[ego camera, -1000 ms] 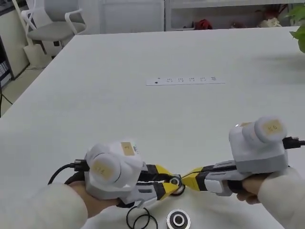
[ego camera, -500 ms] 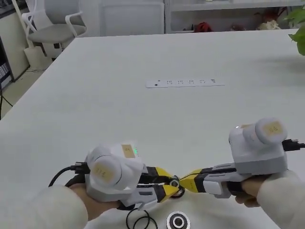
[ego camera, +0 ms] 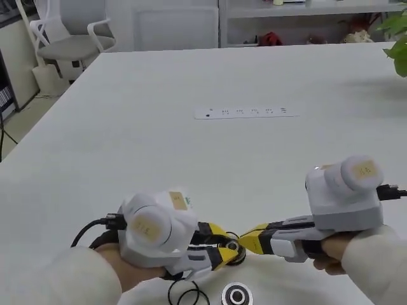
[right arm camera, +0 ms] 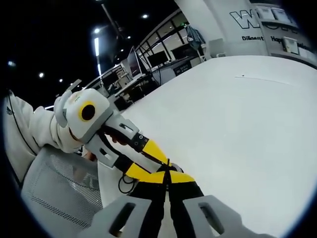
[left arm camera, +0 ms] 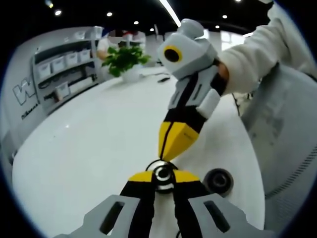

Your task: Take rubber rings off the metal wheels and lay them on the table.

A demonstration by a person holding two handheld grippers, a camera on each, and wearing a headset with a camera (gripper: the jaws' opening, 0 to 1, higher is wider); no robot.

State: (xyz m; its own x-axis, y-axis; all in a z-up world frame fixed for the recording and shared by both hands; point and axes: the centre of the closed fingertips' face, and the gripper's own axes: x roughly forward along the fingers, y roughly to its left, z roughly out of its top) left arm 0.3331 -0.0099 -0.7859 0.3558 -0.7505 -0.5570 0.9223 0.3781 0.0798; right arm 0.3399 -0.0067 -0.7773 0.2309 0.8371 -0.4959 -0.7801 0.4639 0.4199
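We have the metal wheel (left arm camera: 162, 173) lifted just above the counter (ego camera: 191, 159), close to our body. The left gripper (ego camera: 222, 248) has its jaws clamped on the wheel from either side. The right gripper (left arm camera: 170, 148) meets it nose to nose, jaws drawn together at the wheel's rim. We take the dark band at that edge to be the rubber ring (ego camera: 241, 254), but we cannot tell whether any of it is actually caught between those jaws.

That doubt is the first risk. If the right jaws have closed on bare metal or on nothing, pulling will slide them off and the ring will stay seated. If the bite is thin, the rubber may stretch, snap back and jump out of reach.

The left grip is narrow, on a smooth round part. A sideways tug could twist the wheel out and drop it. It would likely land on the second wheel (ego camera: 237, 295) or the loose rings (ego camera: 188, 294), which lie just below, and scatter them toward the near edge.

We judge that pulling straight along the axle line, with the left gripper held rigid, is safest.
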